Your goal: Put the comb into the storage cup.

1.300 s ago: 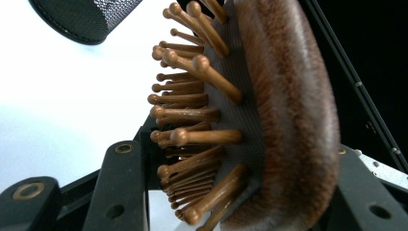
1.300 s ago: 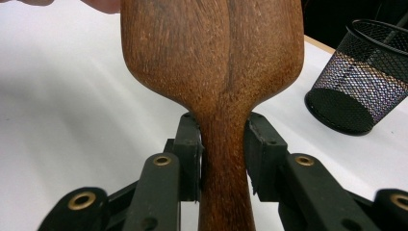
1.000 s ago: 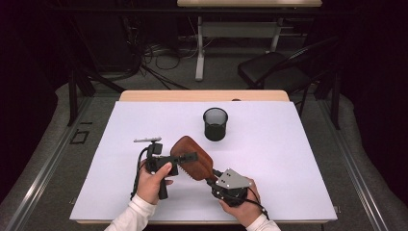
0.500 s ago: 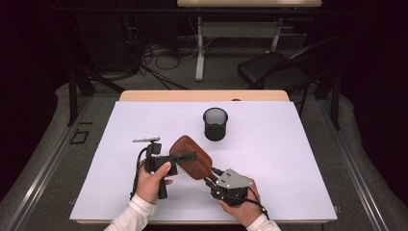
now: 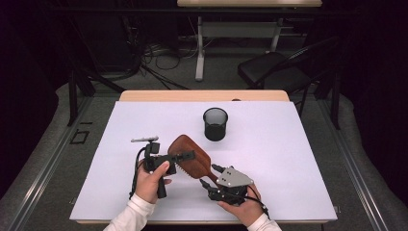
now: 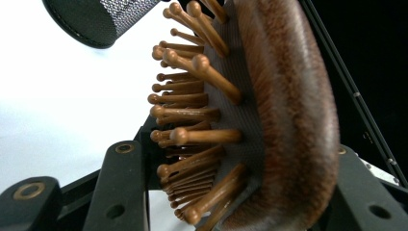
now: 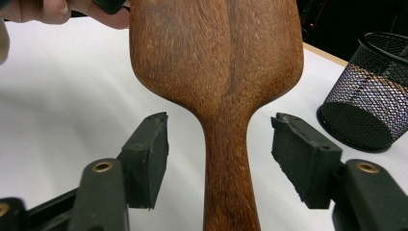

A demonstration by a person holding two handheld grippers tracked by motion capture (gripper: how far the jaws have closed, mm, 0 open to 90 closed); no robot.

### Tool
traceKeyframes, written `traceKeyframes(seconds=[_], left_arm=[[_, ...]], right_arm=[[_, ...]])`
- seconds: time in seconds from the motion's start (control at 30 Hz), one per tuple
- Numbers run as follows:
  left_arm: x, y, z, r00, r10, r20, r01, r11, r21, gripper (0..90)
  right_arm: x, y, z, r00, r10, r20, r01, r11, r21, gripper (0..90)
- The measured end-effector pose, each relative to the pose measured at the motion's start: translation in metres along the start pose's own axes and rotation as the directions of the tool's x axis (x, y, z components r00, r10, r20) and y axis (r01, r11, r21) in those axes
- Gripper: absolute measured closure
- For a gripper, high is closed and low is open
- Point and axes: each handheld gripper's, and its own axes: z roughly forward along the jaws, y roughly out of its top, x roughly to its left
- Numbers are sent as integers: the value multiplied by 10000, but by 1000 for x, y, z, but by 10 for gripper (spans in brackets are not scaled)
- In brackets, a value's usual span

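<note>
A brown wooden paddle hairbrush is held above the white table, on edge, with its handle toward the person. My left gripper is shut on the brush head, one jaw against the wooden bristles and the other against the back. My right gripper stands open around the handle. Its jaws have just been opening, and both pads are clear of the wood on either side.
A black mesh cup stands upright behind the brush, also seen as the cup at the right and the cup. A white sheet covers the table. A black chair is beyond it.
The right gripper's jaws have spread away from the handle. The brush and both hands stay where they were.
</note>
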Motion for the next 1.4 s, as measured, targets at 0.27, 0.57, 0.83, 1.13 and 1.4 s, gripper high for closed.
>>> traceKeyframes(seconds=[0.27,0.57,0.83,1.13,1.4], left_arm=[[2,1,-2,10000,-16,-70,15,10000,-98,511],[3,2,-4,10000,30,-91,-31,9998,-176,510],[3,3,-6,9999,2,-125,-5,9996,-265,510],[5,4,-7,9999,21,-142,-24,9996,-265,510],[7,5,-9,9998,18,-201,-25,9994,-359,509]], right_arm=[[-2,0,1,9999,128,-76,-128,9999,-32,329],[-3,1,1,9999,-126,-97,125,9999,-99,319],[-5,2,0,10000,-2,71,2,10000,6,303],[-7,2,-1,9998,123,145,-123,9999,-59,276],[-8,3,-4,9995,77,312,-69,9997,-255,251]])
